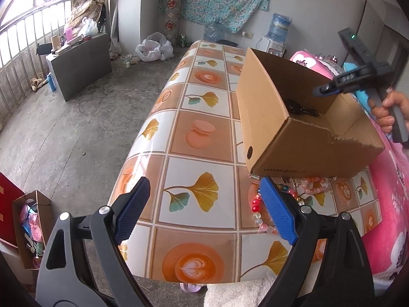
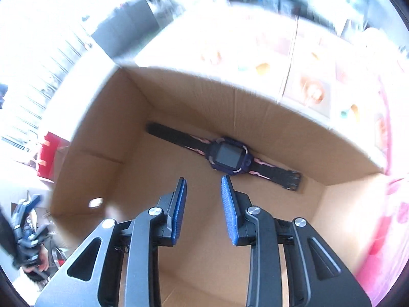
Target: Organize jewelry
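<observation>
Cardboard box (image 2: 107, 133) walls ring the watch (image 2: 227, 156); right hand-held gripper (image 2: 203, 202) above it, jaws apart, empty.

the only readable print is a web address on the cardboard box (image 1: 306, 153), on its near outer wall, ahead and to the right of the left tool (image 1: 204, 204): "www.anta.c", the ending cut off.

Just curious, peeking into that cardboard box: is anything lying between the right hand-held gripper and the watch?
No. In the right wrist view, only bare cardboard floor of the box separates the right hand-held gripper from the watch.
</observation>
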`<state>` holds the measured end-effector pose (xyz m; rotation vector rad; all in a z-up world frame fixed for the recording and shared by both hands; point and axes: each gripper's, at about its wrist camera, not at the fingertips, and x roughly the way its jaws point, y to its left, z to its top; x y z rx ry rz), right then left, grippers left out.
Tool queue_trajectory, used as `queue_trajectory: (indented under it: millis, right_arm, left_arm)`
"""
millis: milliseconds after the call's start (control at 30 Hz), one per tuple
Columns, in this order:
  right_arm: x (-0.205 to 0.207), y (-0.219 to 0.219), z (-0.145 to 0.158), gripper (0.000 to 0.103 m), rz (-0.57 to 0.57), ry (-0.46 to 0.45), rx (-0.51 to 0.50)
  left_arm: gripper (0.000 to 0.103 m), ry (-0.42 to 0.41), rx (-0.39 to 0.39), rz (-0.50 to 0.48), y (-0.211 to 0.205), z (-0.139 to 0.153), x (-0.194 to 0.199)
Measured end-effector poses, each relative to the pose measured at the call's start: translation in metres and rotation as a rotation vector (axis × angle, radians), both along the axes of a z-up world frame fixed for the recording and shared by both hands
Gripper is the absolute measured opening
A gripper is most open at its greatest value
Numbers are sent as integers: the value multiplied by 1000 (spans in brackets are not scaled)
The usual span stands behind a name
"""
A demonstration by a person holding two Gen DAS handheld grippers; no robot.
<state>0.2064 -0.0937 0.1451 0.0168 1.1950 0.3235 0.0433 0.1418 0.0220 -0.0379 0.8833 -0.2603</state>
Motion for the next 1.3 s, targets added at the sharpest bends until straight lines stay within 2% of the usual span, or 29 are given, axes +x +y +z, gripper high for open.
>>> queue_trajectory:
  millis: [67,100,167,200,267,333,367,467,533,633,700,733,800,867,967,1100,1200,1300]
  right_arm:
    - [-35,-1,33,29,15,-94,74]
    - [-52,-39,39,29,21,-127,113]
    - [-78,-63,56,30,35,-182,200]
    - [-99,-60,58,30,45,-197,234]
    - [-117,-79,41,30,55,-195,283]
    - [-146,-75,21,30,43,-161,330]
    - [-161,-66,20,30,29,-147,327]
    - [-181,-46,-34,30,-38,-117,291]
    - [-189,-45,-63,30,-87,-89,307]
    - [-198,-45,-88,30,-161,-58,300]
    - [-203,-45,-102,34,-186,-56,255]
    - [-204,-42,-107,39,-196,-56,223]
    - [-206,-34,-114,41,-202,-57,160]
    - [-214,-36,-123,49,-205,-65,150]
    - [-220,-38,-129,54,-223,-82,122]
    - [-226,-44,-145,61,-242,-67,150]
    - [-228,-45,-146,68,-229,-93,151]
    - [-227,-45,-150,78,-221,-104,171]
  left_arm:
    - [84,20,9,-25,-7,-6,-2]
    - [84,32,16,-37,-12,-11,-3]
    - [84,57,53,-52,-25,-20,-2]
    - [84,64,75,-59,-32,-24,-2]
    - [84,72,112,-92,-47,-32,-2]
    - [84,77,175,-133,-64,-42,-3]
    - [84,82,218,-145,-73,-47,-5]
    - [84,91,288,-192,-91,-61,-13]
    - [85,84,278,-219,-98,-63,-22]
    - [85,105,254,-279,-108,-62,-35]
    - [85,109,246,-325,-119,-63,-45]
    - [85,106,244,-342,-124,-63,-49]
    - [85,105,233,-378,-132,-63,-58]
    - [88,103,229,-392,-137,-64,-64]
    - [92,117,216,-384,-136,-65,-65]
    - [95,117,205,-377,-128,-66,-61]
    - [95,106,201,-378,-128,-67,-60]
    - [95,103,199,-377,-127,-67,-62]
